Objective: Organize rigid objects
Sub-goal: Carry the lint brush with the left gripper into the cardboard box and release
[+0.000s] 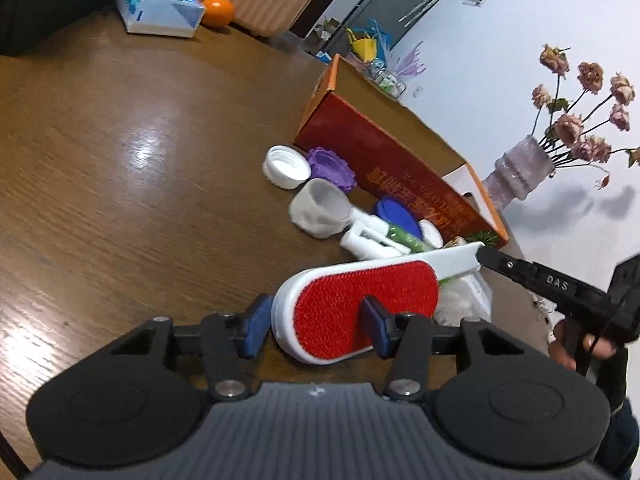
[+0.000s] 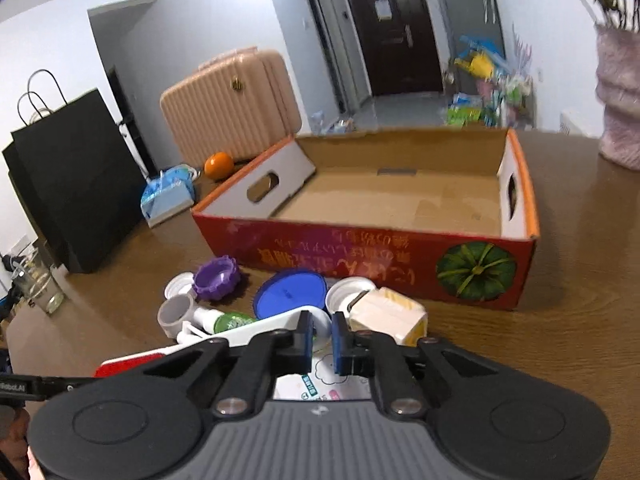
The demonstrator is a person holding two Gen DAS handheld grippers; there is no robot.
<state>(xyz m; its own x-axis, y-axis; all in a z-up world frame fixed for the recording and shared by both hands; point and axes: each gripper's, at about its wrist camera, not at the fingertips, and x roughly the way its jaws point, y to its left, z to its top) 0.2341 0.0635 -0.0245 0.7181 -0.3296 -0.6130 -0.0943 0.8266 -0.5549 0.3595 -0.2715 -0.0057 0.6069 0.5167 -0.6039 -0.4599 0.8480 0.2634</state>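
A lint brush (image 1: 360,300) with a red face and a white body lies tilted over the pile. Its head sits between the blue pads (image 1: 376,328) of my left gripper (image 1: 316,326), which is shut on it. My right gripper (image 2: 323,340) is shut on the end of the brush's white handle (image 2: 256,326); its black tip (image 1: 486,257) also shows in the left wrist view. Behind stands an empty orange-red cardboard box (image 2: 360,248). In front of the box lie a purple lid (image 2: 216,278), a blue lid (image 2: 290,292), white caps (image 1: 286,166), spray bottles (image 1: 372,240) and a cream block (image 2: 388,312).
A tissue pack (image 1: 160,6), an orange (image 1: 217,11) and a pink suitcase (image 2: 228,104) sit at the far side of the wooden table (image 1: 120,140). A vase of dried roses (image 1: 516,172) stands beside the box. Left are a black paper bag (image 2: 76,176) and a glass (image 2: 44,288).
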